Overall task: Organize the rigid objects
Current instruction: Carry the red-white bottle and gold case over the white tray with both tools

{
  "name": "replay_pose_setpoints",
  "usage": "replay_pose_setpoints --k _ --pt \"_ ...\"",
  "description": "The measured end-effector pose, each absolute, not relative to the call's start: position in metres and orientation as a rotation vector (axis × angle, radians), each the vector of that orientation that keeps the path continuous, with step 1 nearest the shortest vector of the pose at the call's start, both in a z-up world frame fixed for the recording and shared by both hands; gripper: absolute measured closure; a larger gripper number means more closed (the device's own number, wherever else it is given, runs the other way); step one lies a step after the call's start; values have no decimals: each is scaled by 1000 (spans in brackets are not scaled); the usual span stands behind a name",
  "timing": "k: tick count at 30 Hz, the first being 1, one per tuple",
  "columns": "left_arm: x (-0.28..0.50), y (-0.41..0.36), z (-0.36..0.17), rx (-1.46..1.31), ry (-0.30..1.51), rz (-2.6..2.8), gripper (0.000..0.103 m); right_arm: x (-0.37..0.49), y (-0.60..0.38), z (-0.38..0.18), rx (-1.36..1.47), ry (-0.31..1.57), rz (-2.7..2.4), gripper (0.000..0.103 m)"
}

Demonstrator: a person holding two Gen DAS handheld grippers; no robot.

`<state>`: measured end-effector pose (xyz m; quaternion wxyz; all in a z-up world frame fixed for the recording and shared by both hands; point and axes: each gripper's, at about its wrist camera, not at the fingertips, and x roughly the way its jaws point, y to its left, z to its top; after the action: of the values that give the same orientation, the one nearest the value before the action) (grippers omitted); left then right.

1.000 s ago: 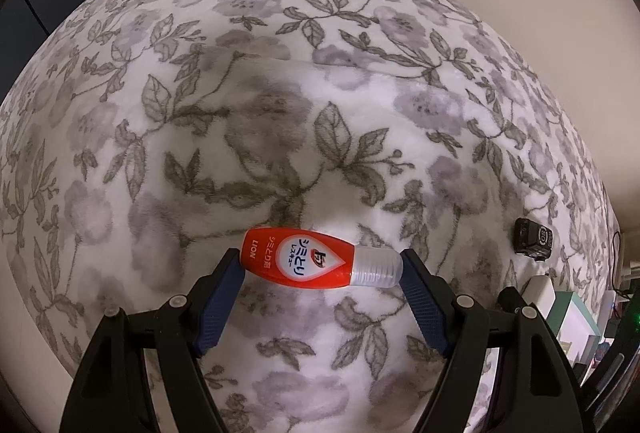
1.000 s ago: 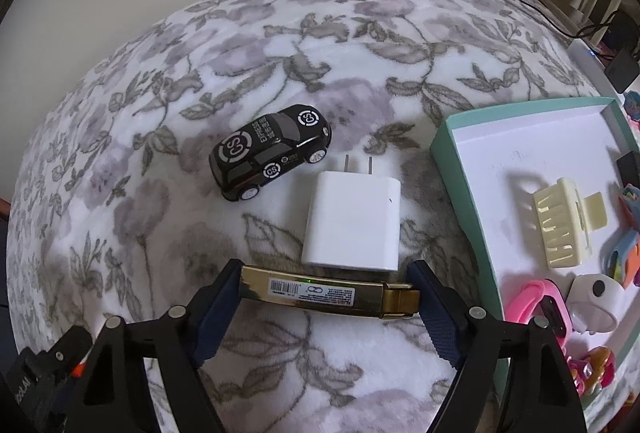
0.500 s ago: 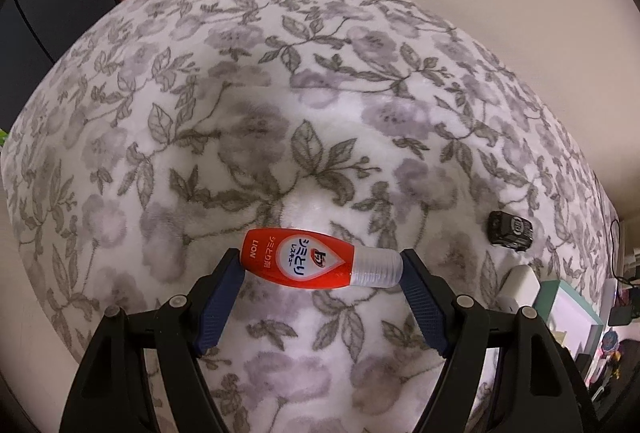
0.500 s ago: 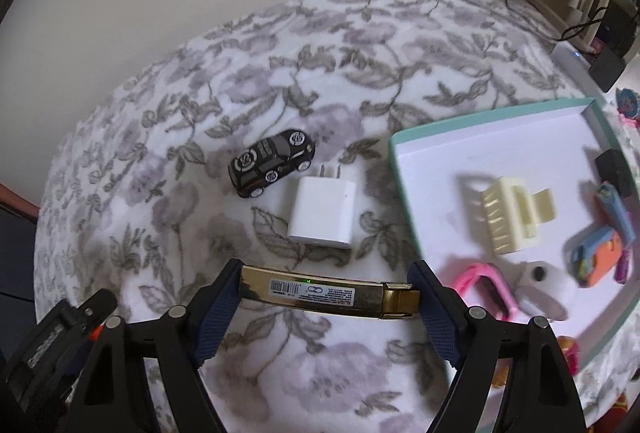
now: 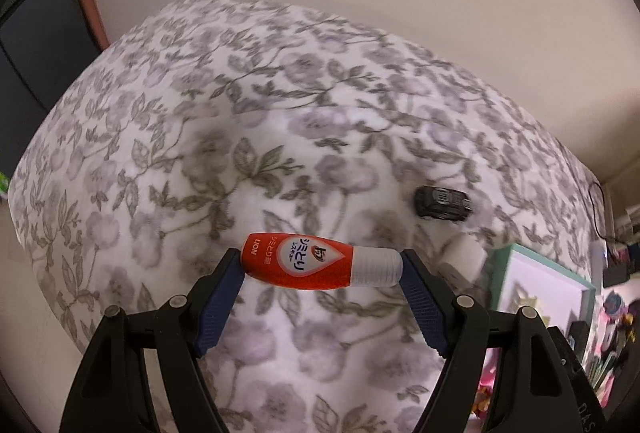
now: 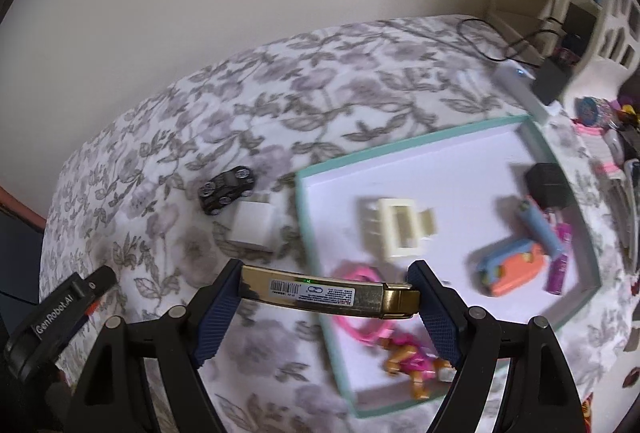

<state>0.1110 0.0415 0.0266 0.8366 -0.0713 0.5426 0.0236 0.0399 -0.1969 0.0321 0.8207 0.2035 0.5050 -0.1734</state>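
The left gripper (image 5: 322, 265) pinches a small red bottle (image 5: 298, 267) end to end, lying sideways in the air above the flowery blanket (image 5: 240, 113). The right gripper (image 6: 330, 289) pinches a flat gold case (image 6: 320, 291) the same way — it hangs over the near-left edge of the green-rimmed tray (image 6: 312, 233). Left of the tray sit a white charger (image 6: 254, 227) and a black toy car (image 6: 227, 189) — the two lie just beside each other on the blanket.
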Motion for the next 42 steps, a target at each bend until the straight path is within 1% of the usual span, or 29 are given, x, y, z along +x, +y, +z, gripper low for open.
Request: replay_pose_setpoints --k 8,14,25,36,42 --pt "91 -11 51 -95 1095 -68 24 7 -242 34 454 1052 -428 19" --pt "82 -42 54 -104 1106 -148 24 -1 -263 26 467 1070 -444 19" --pt "71 -89 40 -68 1163 -221 24 -10 -312 -3 478 1140 -539 19" --pt "58 -137 19 -16 1242 -315 24 -19 -342 -11 513 1158 -575 19" --pt "58 -144 1 -21 1302 -321 24 -20 -345 -14 508 1172 -573 19"
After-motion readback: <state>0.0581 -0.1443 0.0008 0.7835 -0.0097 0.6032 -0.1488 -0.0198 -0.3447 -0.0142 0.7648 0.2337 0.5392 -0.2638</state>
